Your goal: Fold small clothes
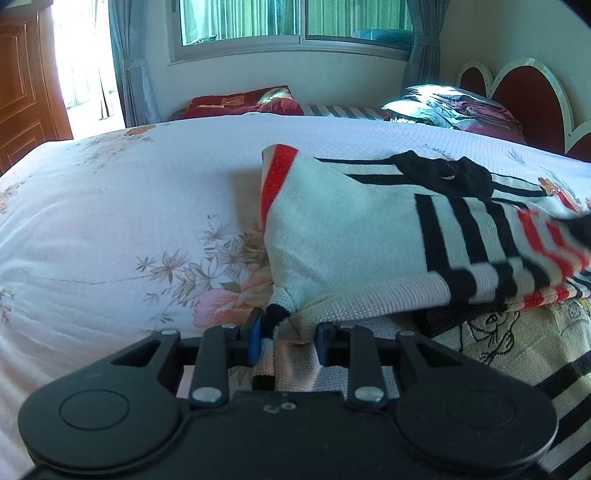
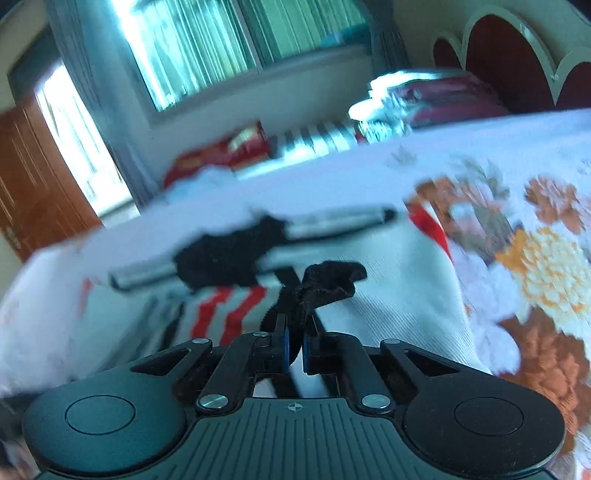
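Left gripper (image 1: pixel 286 338): jaws part-open, blue pads either side of a bunched corner of the knit sweater (image 1: pixel 354 236). The corner with its black trim sits between the pads; whether they actually pinch the cloth cannot be told, as a gap shows beside the right pad.

Right gripper (image 2: pixel 294 349): jaws nearly closed, pinching a black knit edge of the same sweater (image 2: pixel 388 295), which bunches up just beyond the pad tips.

Sweater: white knit with black and red stripes and a red band at one edge. It lies on the bed (image 1: pixel 110 206), toward the right of the left wrist view, with one layer lifted and folded over itself. A cartoon line drawing shows on the layer lying flat beneath, near the bed's near edge.

Surroundings: floral bedspread under everything. At the bed's far edge, a dark red pillow (image 1: pixel 240 101) and a pile of folded fabrics (image 1: pixel 454 107); headboard (image 1: pixel 528 96) with red heart-shaped panels at the far right corner. Window (image 1: pixel 295 22) with curtains behind; wooden door (image 1: pixel 26 92) at left.

Pose: both grippers low over the bed, pointing toward its far edge; the right wrist view is tilted and blurred.
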